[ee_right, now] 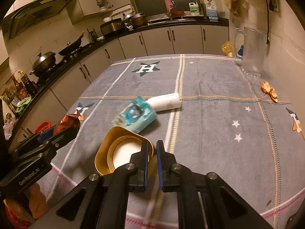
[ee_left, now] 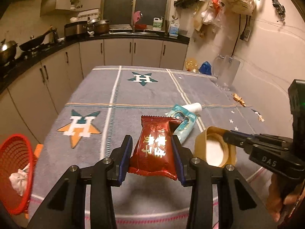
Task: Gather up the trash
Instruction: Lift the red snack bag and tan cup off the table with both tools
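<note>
The left claw point(ee_left: 152, 150) grips a red snack wrapper point(ee_left: 155, 148) lifted off the bench point(ee_left: 152, 91), likely bound for the red basket point(ee_left: 15, 171) to its left. The right claw point(ee_right: 152, 152) pinches a gold paper cup point(ee_right: 122, 150) by its rim, right of the wrapper.

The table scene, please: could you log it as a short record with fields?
left gripper: shut on red snack packet, lifted off the cloth
right gripper: shut on rim of gold paper cup
still on table: teal packet, white bottle lying down, brown scraps
red basket: beside the table, crumpled tissue inside
clear jug: upright, far corner
</note>
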### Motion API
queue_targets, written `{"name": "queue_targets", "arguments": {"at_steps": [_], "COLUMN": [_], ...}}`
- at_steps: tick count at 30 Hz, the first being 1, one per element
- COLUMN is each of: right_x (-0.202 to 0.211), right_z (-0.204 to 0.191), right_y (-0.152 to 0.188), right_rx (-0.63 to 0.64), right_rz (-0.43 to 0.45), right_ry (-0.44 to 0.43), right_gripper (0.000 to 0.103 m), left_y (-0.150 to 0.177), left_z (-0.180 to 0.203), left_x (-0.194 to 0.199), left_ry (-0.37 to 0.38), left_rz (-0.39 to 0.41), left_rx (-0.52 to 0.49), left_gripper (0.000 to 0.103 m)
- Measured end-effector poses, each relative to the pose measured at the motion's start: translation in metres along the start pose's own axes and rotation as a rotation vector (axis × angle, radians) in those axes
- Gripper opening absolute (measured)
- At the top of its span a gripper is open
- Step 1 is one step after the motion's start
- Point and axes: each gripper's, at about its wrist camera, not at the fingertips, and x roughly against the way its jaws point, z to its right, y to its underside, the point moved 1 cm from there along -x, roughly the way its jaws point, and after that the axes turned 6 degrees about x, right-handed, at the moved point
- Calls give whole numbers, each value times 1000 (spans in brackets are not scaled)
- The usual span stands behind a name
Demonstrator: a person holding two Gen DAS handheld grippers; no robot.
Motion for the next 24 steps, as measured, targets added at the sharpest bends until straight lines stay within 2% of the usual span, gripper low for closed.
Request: {"name": "queue_targets", "arguments": {"at_steps": [11, 24], "right_x": [13, 35], "right_z": [-45, -73], "right_y": [8, 26], "right_rx": [44, 74], "right_rz": [0, 5], "right_ry": [-58, -77], "right_gripper": [9, 9], "left_y": [10, 26], "left_z": [-27, -46], "left_x": [33, 72], "left_ry": [-24, -46], "left_rz": [24, 44], "left_rx": [36, 81], "left_gripper": [40, 40]}}
